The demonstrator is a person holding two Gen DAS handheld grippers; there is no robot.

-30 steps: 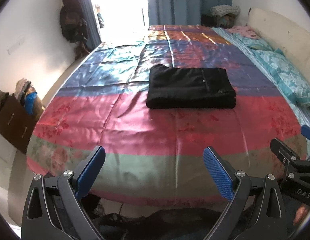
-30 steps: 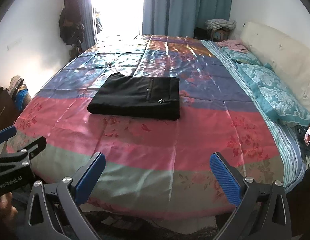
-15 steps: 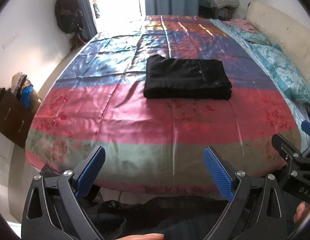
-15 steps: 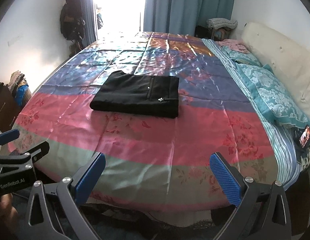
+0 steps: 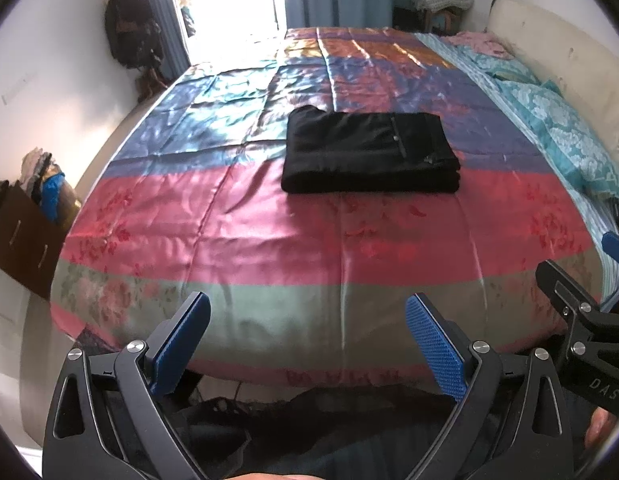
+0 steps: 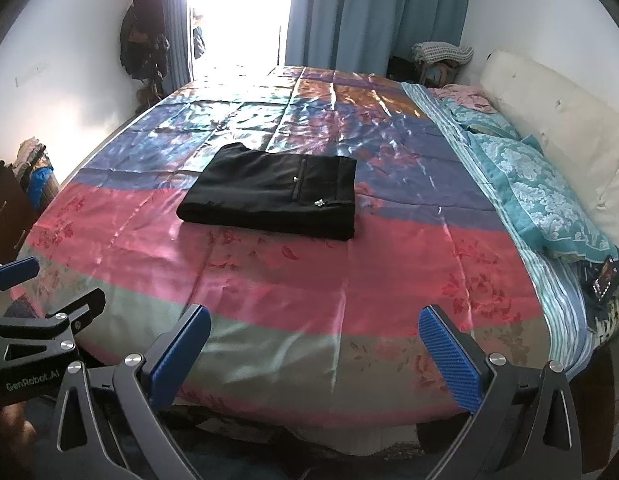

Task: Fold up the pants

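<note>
Black pants (image 5: 369, 152) lie folded into a neat rectangle in the middle of the bed, also in the right wrist view (image 6: 273, 194). My left gripper (image 5: 307, 340) is open and empty, held off the near end of the bed, well short of the pants. My right gripper (image 6: 315, 354) is open and empty too, beside the left one at the foot of the bed. Each gripper shows at the edge of the other's view: the right one (image 5: 581, 320) and the left one (image 6: 41, 320).
The bed carries a shiny striped satin cover (image 5: 269, 220). Teal pillows (image 6: 541, 200) and a cream headboard cushion (image 6: 561, 128) line the right side. A dark drawer unit with clothes (image 5: 25, 220) stands left. Blue curtains (image 6: 369, 12) and a bright doorway are behind.
Both grippers have drawn back from the bed and risen slightly, so the bed's near edge sits farther away. The pants have not moved. Both grippers stay open.
</note>
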